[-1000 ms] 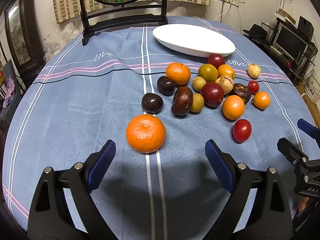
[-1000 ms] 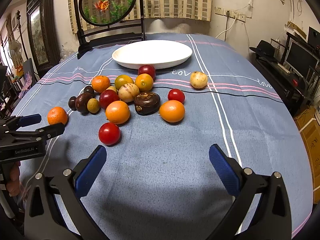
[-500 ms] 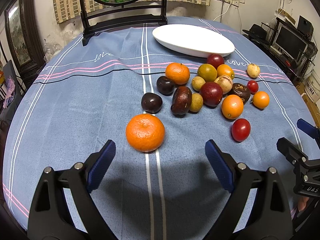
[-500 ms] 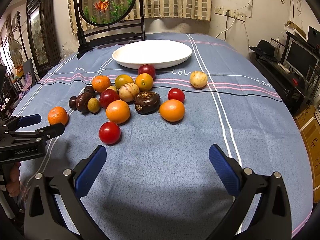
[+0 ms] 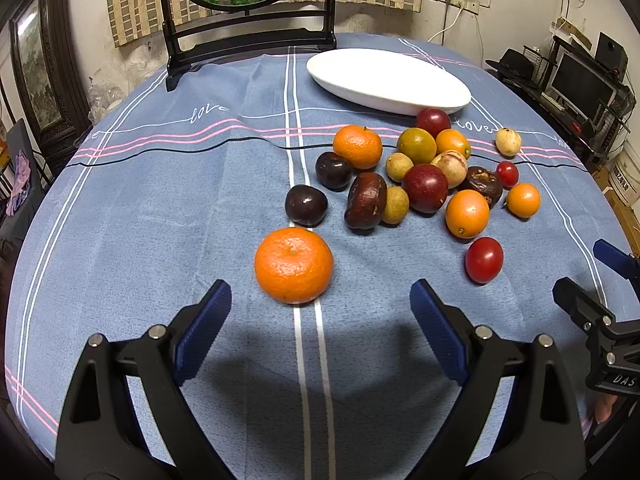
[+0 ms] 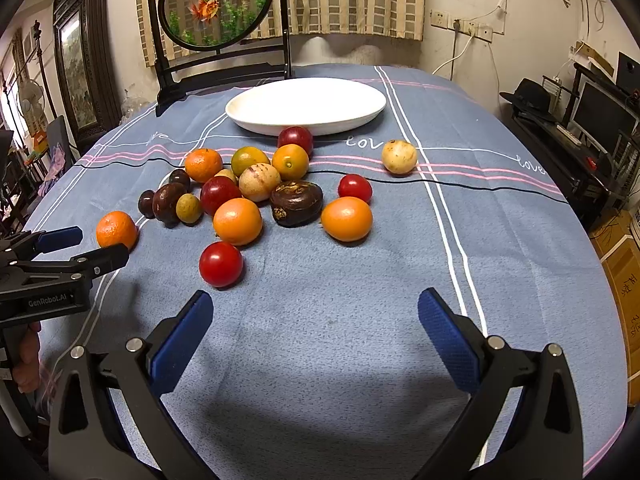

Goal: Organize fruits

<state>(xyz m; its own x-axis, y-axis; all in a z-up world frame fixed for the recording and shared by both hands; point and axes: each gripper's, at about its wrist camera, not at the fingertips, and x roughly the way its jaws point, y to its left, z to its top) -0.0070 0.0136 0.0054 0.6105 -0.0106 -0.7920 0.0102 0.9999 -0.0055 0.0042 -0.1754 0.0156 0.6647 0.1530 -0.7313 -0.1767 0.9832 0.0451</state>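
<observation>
The left gripper (image 5: 320,312) is spread wide and empty above the blue striped tablecloth (image 5: 160,208). The right gripper (image 6: 316,328) is likewise spread wide and empty. A large mandarin (image 5: 294,265) sits just ahead of the left gripper, stem dimple facing up, apart from the main fruit cluster (image 6: 256,188). The oval white plate (image 6: 306,106) lies beyond the cluster, long axis running across the table; a dark red fruit (image 6: 295,139) sits against its near rim. A pale round fruit (image 6: 399,156) rests apart, right of the cluster. Fruit at the cluster's centre partly hide one another. A framed round goldfish panel (image 6: 214,2) stands at the far edge; a monitor (image 6: 604,116) is cut off at right.
</observation>
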